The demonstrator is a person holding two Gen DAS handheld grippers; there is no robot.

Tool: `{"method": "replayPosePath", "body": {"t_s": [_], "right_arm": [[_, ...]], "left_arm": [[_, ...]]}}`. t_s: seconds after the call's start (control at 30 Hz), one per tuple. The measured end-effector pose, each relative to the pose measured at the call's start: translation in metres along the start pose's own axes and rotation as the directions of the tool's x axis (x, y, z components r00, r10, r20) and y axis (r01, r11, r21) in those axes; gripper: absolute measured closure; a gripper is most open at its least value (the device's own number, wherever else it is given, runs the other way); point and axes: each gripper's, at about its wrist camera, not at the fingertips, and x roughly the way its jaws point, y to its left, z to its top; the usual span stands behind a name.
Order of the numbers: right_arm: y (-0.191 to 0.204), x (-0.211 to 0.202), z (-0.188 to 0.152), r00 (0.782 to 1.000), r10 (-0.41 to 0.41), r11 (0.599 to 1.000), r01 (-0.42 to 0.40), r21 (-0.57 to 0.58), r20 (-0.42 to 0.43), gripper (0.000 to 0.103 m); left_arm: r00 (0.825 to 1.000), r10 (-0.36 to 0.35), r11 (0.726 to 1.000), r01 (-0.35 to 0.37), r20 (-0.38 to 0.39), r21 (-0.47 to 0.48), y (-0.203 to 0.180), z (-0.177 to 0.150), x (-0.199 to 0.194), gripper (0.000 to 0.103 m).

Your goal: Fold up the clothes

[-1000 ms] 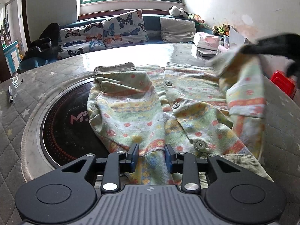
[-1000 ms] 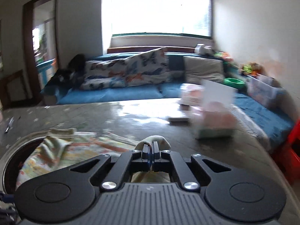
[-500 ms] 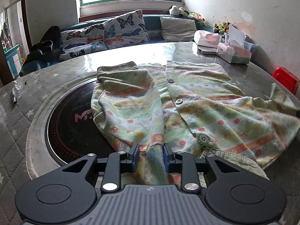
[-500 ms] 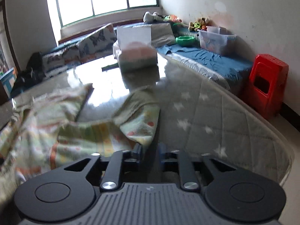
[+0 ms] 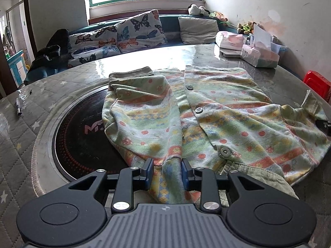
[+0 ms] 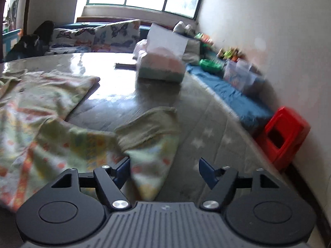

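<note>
One sleeve (image 5: 142, 111) lies folded over the cardigan (image 5: 223, 111); left tool (image 5: 167, 171) clamps its hem, right tool (image 6: 164, 170) is opening, letting go of the other sleeve (image 6: 149, 130), not yet folded in.

A round table (image 5: 31, 148) covered in quilted, star-printed grey (with a dark turntable (image 5: 82, 136) inset) is seen. On it are spread a patterned cardigan (image 5: 217, 111), tissue packs (image 5: 259, 56) and a pen (image 5: 18, 107).

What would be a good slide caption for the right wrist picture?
Right gripper, jaws opening, lets a patterned cardigan sleeve lie on the table.
</note>
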Motion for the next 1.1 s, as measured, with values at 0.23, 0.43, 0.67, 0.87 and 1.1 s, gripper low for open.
{"method": "replayPosePath", "body": {"t_s": [0.23,0.43,0.67,0.87,1.1], "right_arm": [[-0.038,-0.007,0.006,0.996,-0.086,0.987,0.08,0.14,0.037,0.026],[-0.058,-0.012,-0.001,0.998,-0.052,0.98,0.047,0.195,0.021,0.026],[-0.037,0.008,0.007,0.988,0.153,0.97,-0.15,0.191,-0.003,0.026],[-0.023,0.017,0.004,0.984,0.174,0.971,-0.164,0.173,-0.046,0.026],[-0.014,0.011,0.003,0.98,0.197,0.969,-0.189,0.157,-0.038,0.023]], "left_arm": [[1.0,0.004,1.0,-0.004,-0.005,0.001,-0.001,0.001,0.0,0.07],[1.0,0.007,1.0,-0.007,-0.002,0.009,-0.005,0.003,0.0,0.061],[1.0,0.011,1.0,-0.011,0.013,0.013,-0.008,0.009,-0.003,0.059],[1.0,0.016,1.0,-0.016,0.008,-0.004,-0.003,0.019,0.0,0.059],[0.999,0.027,0.999,-0.026,0.018,-0.034,0.001,0.043,0.013,0.053]]}}
